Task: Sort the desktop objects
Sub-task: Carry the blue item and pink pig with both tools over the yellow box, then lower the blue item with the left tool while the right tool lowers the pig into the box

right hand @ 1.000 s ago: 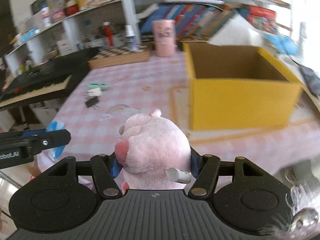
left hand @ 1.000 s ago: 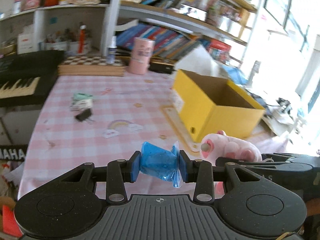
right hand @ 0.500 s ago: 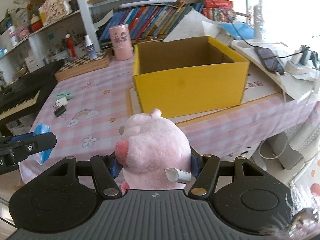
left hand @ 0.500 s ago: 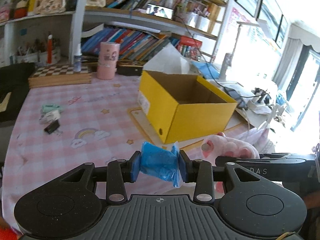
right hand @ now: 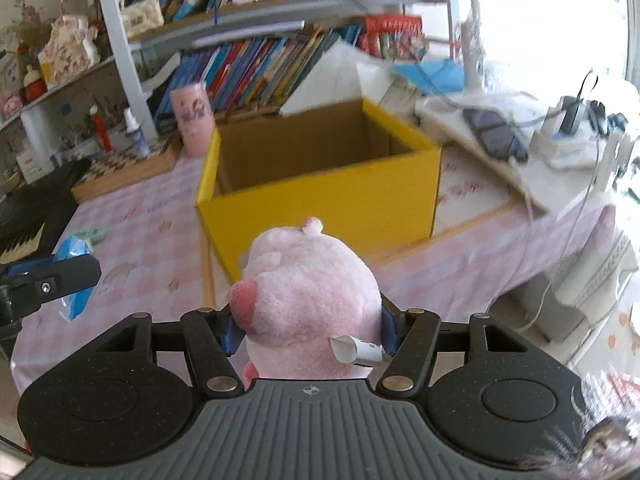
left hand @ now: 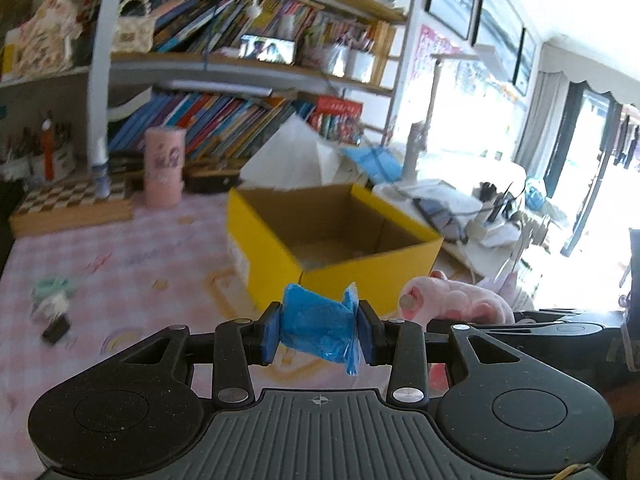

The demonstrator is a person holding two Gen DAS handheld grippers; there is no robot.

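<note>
Blue packet (left hand: 317, 330) clamped between left tongs (left hand: 319, 334), pink plush toy (right hand: 310, 300) squeezed in right tongs (right hand: 310, 330), both held in the air before the open yellow box (right hand: 320, 196) mid-counter (right hand: 152, 232). Small clips (left hand: 54, 312) near the counter's left edge.

I'm seeing one yellow box (left hand: 332, 240), one pink plush (right hand: 308, 296), one blue packet (left hand: 318, 328), one pink cup (left hand: 164, 172), two spray bottles (right hand: 134, 132), all counted.
</note>
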